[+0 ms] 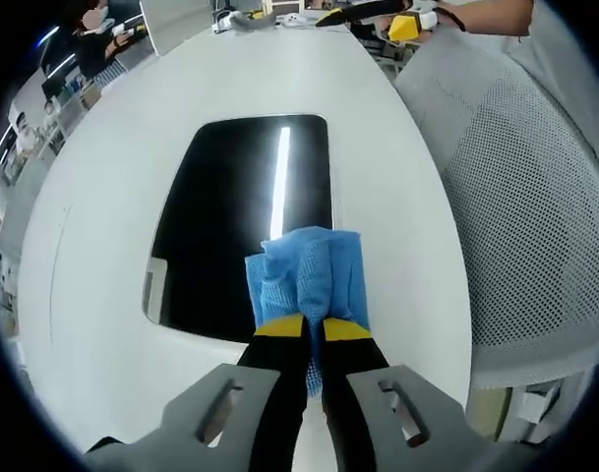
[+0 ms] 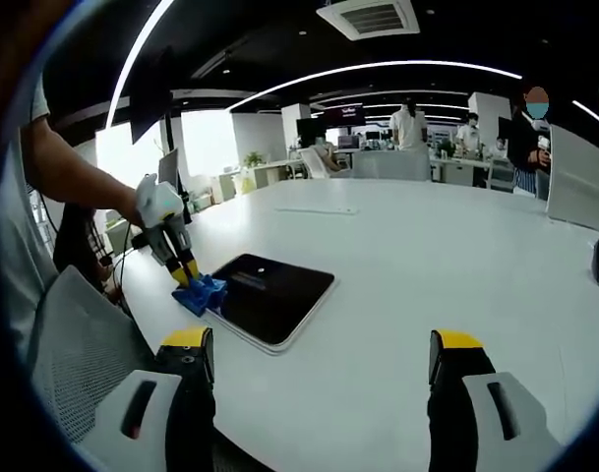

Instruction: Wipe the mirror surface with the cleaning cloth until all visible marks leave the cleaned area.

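The left claw is closed on the crumpled blue cleaning cloth, which rests on the near edge of the dark rectangular mirror on the white bench. The mirror's long axis runs straight ahead of this claw. The right claw is wide open, empty, and well apart from the mirror.

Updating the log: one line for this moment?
left gripper: shut on blue cleaning cloth | cloth on dark rectangular mirror's edge | right gripper: open, empty

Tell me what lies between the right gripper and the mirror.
Bare white table. In the right gripper view, nothing sits between the open right gripper and the mirror. The cloth, held by the left gripper, is at the mirror's far edge.
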`<state>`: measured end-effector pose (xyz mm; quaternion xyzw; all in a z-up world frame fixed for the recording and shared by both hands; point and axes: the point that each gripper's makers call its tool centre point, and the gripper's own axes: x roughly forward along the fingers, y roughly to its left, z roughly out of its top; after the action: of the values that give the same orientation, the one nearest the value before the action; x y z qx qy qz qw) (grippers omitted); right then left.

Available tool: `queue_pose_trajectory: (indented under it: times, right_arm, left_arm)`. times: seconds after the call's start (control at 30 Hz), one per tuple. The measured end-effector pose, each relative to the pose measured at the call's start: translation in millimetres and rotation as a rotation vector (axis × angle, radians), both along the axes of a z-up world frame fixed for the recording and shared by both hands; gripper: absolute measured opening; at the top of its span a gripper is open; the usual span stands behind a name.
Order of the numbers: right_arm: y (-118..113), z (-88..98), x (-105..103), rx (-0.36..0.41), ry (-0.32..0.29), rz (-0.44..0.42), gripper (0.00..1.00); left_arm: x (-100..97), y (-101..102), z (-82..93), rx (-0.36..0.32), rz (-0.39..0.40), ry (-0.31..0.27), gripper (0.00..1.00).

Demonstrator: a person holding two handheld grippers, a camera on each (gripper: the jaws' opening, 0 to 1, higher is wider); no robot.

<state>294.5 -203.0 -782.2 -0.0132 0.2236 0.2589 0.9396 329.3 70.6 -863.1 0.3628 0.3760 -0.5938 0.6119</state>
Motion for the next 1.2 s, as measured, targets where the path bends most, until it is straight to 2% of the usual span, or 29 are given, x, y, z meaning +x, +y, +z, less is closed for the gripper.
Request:
queue_pose_trajectory:
  times: [0.17,0.37,1.2]
  right_arm:
    - [0.0,-1.2,-0.1,0.000,0.004,0.002,0.89]
    - [-0.4,-1.2,0.4,0.004,0.008,-0.002,0.89]
    - [-3.4,-4.5,1.5,-0.004,0.023,-0.016,0.88]
  left_arm:
    - [1.4,-0.1,0.0,-0.015,-0.007,0.037,0.01]
    - [13.8,2.7,-0.5,-0.024,0.006,0.050,0.01]
    - [82.5,9.9,-0.5,-0.002,-0.001,0.026,0.01]
